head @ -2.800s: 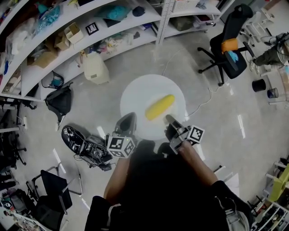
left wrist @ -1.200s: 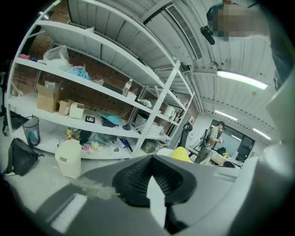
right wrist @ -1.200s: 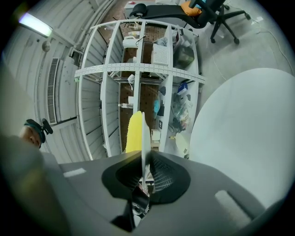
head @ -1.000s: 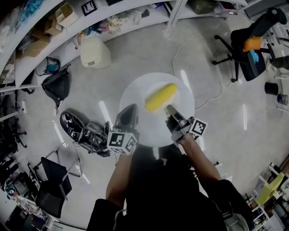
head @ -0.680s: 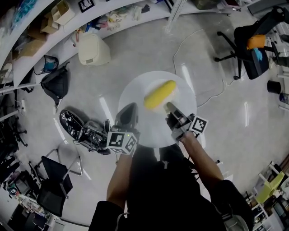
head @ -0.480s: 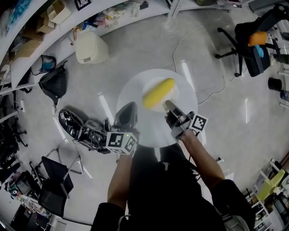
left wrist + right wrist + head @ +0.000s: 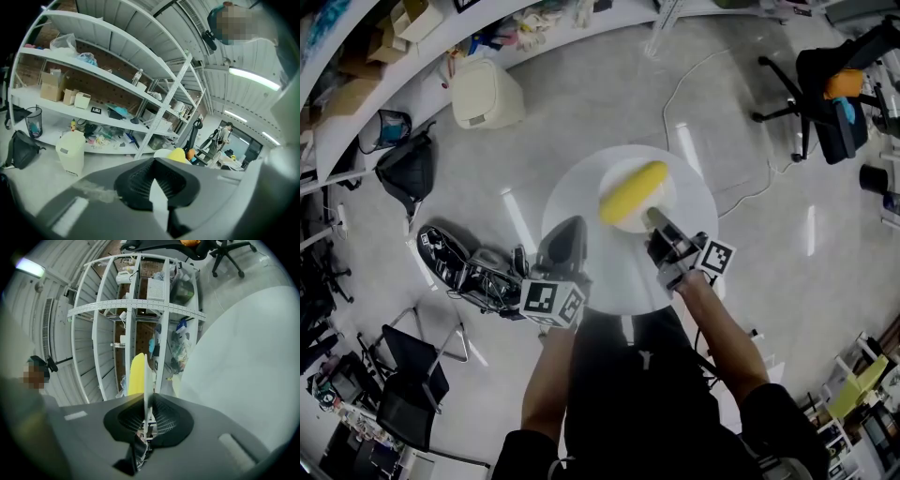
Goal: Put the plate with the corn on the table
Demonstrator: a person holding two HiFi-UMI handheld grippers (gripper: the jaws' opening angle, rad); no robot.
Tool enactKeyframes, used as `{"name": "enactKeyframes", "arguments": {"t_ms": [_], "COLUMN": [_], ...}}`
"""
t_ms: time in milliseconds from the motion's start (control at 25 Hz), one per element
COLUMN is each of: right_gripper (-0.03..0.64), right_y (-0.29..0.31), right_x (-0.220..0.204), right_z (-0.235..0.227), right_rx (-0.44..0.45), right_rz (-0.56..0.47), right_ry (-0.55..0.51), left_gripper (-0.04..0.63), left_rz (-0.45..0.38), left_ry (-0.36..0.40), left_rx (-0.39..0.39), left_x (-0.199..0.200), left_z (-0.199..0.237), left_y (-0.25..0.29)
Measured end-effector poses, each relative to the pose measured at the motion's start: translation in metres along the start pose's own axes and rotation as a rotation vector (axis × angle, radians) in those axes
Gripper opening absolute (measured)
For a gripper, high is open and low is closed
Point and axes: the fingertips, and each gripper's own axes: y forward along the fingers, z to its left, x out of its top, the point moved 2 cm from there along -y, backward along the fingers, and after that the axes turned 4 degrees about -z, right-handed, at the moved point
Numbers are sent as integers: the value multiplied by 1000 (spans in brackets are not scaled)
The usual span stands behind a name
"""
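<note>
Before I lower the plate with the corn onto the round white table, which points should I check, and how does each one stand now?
1. Grip: the right gripper is shut on the rim of the plate: ok.
2. Load: the corn lies on the plate: ok.
3. Position: the plate is over the table: ok.
4. Landing spot: nothing else shows on the table there: ok.
5. Contact: plate touching the table or above it: cannot tell.
6. The left gripper is apart from the plate: ok.
</note>
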Motion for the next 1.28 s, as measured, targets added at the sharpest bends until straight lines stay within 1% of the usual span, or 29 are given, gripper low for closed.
{"name": "enactKeyframes", "arguments": {"t_ms": [480,640,960,1080,1280], "right_gripper": [37,37,37,37,37], "right_y": [19,24,32,32,31], "right_x": [7,5,5,3,3], "right_z": [-49,-63,-79,-85,-93], "right_rx": [-5,-10,-14,-25,-40], "right_rz": [-2,4,24,23,33], "right_ry": [-3,4,8,23,20], "left_gripper": [2,2,2,3,3], "left_rz": [13,24,24,22,14], "left_ry": [3,-16,-28,-33,-38], "left_rx": [-16,-4,6,13,20], "left_x": [-18,-27,-39,-42,-42], "left_z": [21,26,31,32,32], "left_y": [19,22,28,30,33]}}
